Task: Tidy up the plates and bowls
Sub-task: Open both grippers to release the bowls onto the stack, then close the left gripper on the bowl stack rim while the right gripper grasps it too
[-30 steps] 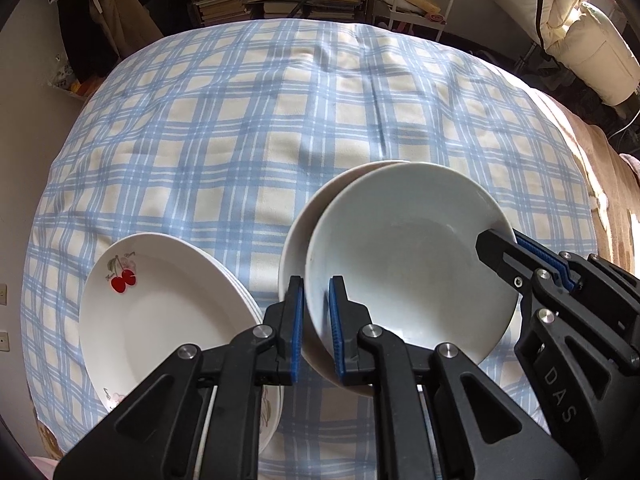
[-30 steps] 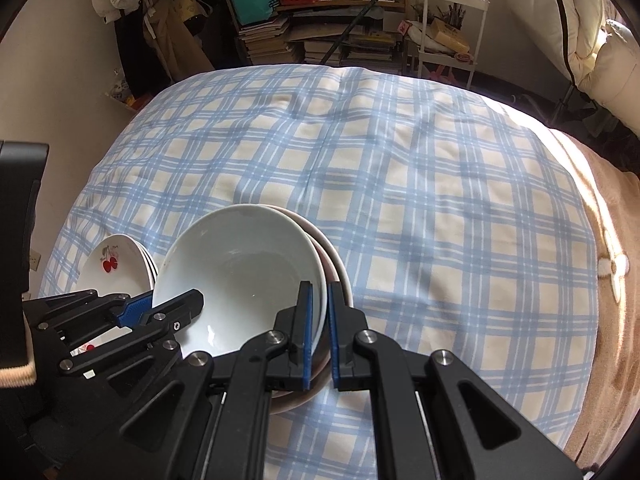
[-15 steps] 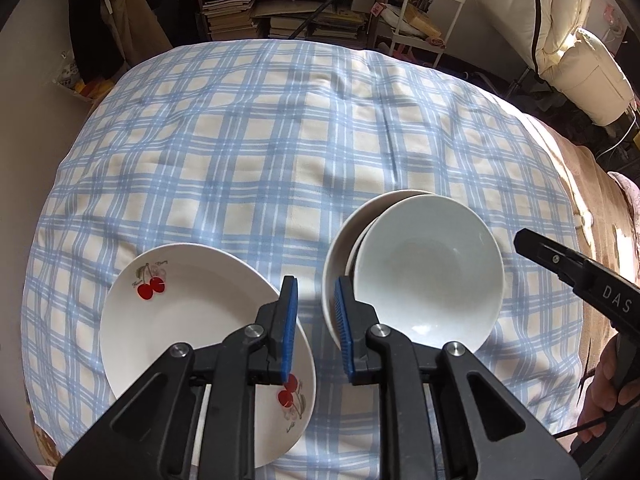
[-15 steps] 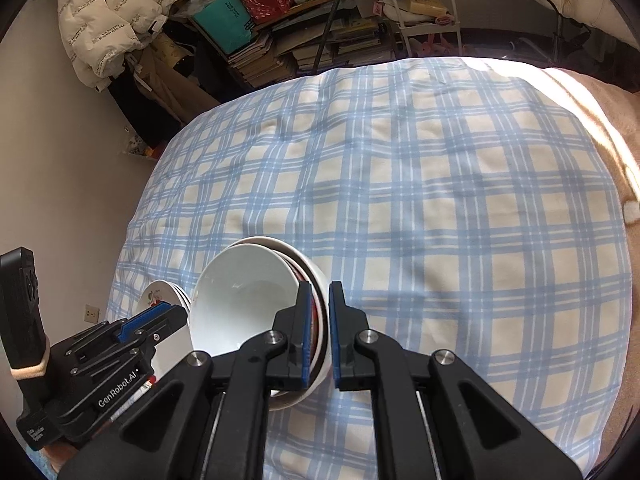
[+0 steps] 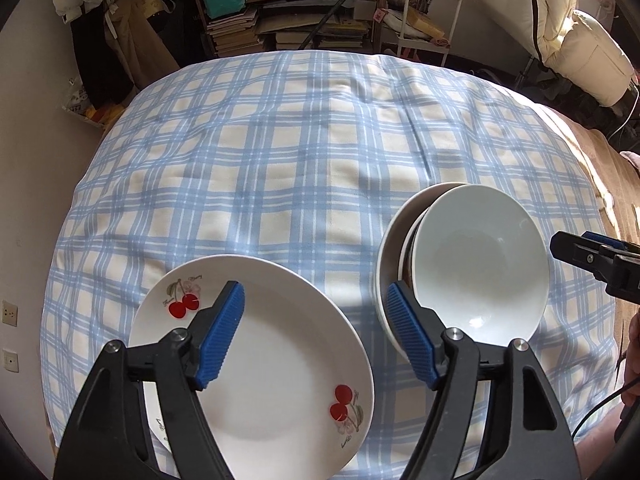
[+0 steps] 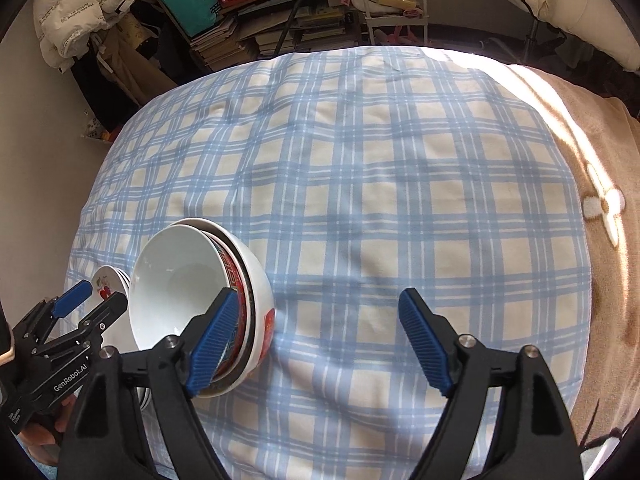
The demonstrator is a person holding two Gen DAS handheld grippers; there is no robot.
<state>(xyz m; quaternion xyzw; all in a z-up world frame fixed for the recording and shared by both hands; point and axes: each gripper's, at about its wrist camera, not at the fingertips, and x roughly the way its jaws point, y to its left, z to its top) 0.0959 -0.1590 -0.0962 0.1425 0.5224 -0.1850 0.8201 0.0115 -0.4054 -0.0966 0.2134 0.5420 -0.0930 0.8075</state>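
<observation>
1. Both grippers, nearly shut half a second ago, now stand wide open and have drawn back and up from the crockery; the left gripper (image 5: 314,334) hangs empty above the gap between the two piles, the right gripper (image 6: 314,342) empty over bare cloth just right of the bowls.

2. The nested bowls (image 5: 478,266) sit on the blue-checked blanket (image 5: 280,168) at near right, a plain white bowl (image 6: 176,280) uppermost inside a red-patterned bowl (image 6: 234,280), itself inside a larger white one. The top bowl sits off-centre, tipped toward the right.

3. The cherry-print plates (image 5: 256,356) lie stacked at near left, just beside the bowls but apart from them; a lower plate's rim shows beneath the top one.

4. With like already grouped with like, the task looks close to done; what remains, by appearance, is squaring up the bowl pile.

5. To do that well, pinch the top bowl's rim lightly and nudge it level, moving slowly: the soft bedding gives underfoot, and a hard push could tip the whole nest.
</observation>
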